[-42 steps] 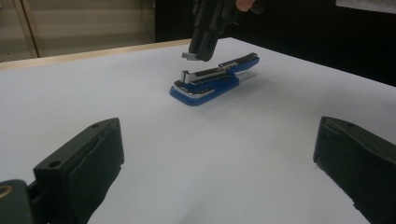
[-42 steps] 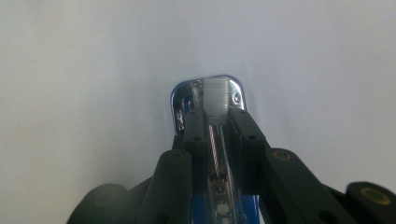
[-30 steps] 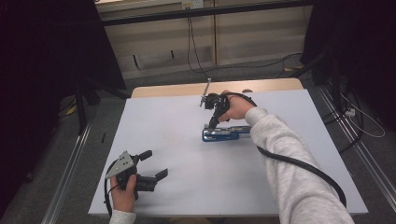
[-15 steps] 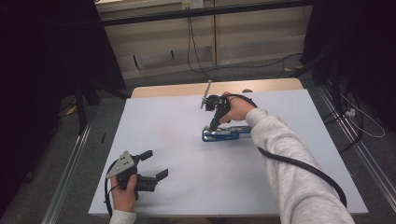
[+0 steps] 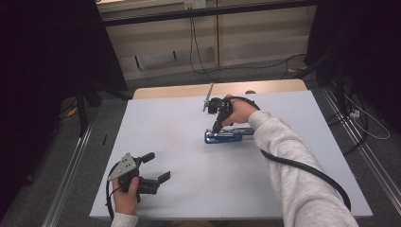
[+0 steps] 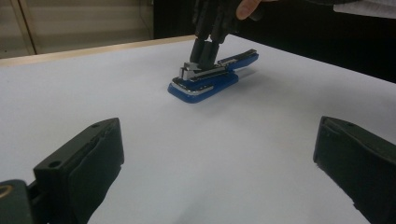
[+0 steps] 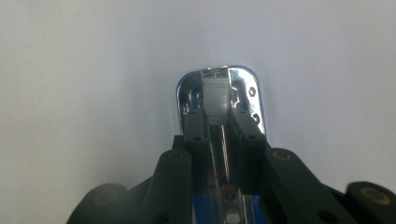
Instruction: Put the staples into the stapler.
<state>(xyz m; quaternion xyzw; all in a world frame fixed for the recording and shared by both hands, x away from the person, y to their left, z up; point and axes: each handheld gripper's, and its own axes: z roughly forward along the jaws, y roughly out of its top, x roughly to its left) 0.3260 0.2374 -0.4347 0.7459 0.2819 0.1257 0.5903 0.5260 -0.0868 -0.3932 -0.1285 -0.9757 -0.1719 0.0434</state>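
Surface: a white table top [image 5: 189,156] bears everything in hand; a bare wooden edge [image 5: 179,91] shows along its far side.

Stapler: a blue stapler [image 5: 228,136] with a chromed metal upper part lies flat on the white surface, right of centre and toward the far edge. In the left gripper view the stapler [image 6: 210,77] sits well beyond the near jaws, with its metal nose toward the camera and its blue arm standing slightly raised at the back.

Right gripper: the right gripper [image 5: 218,128] points steeply down onto the front end of the stapler. In the right gripper view its jaws are drawn in narrow, one on each side of the staple channel [image 7: 217,95], with the pads against the metal track; the chromed base plate [image 7: 247,91] shows just ahead of the tips. The right gripper [image 7: 218,123] thus has hold of the stapler's upper metal part, in a close grip.

Left gripper: the left gripper [image 5: 156,168] rests low over the near left part of the table, well apart from the stapler. Its jaws stand wide apart with nothing between them, and bare table shows in the gap.

Person: a grey sleeve [image 5: 293,165] reaches in from the lower right, with the gripper's black cable [image 5: 307,170] trailing along it.
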